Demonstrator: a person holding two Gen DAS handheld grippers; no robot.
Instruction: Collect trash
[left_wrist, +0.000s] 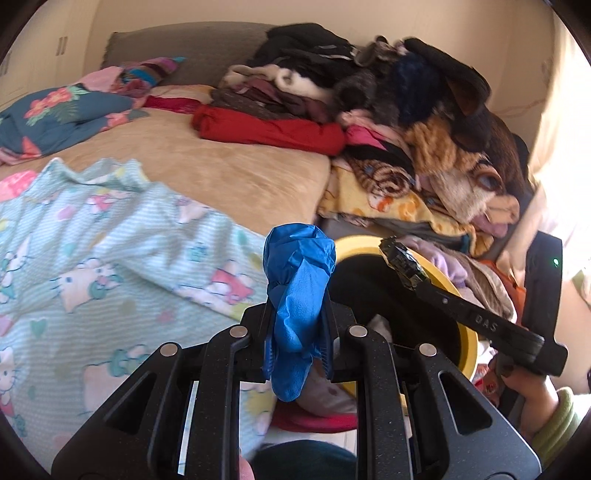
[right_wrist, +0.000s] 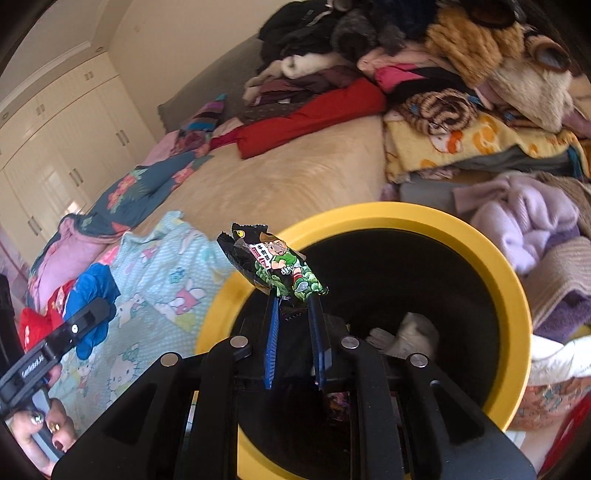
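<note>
- The left gripper (left_wrist: 297, 325) has its jaws clamped on a crumpled blue glove (left_wrist: 297, 295), which sticks up above the fingers and hangs down between them.
- In the left wrist view the glove sits at the 9 o'clock edge of the yellow bin (left_wrist: 471, 339), just beside its rim.
- The right gripper (right_wrist: 295, 306) pinches a snack wrapper (right_wrist: 275, 264) at its lower edge, jaws closed on it; the wrapper stands upright above the fingertips.
- In the right wrist view the wrapper is over the bin's rim at about 10 o'clock, with the black-lined opening behind it.
- White crumpled paper (right_wrist: 404, 332) lies inside the bin.
- The bed (right_wrist: 295, 177) carries a patterned sheet (left_wrist: 110, 258) at 9 o'clock and a heap of clothes (left_wrist: 369, 92) at 1 o'clock.
</note>
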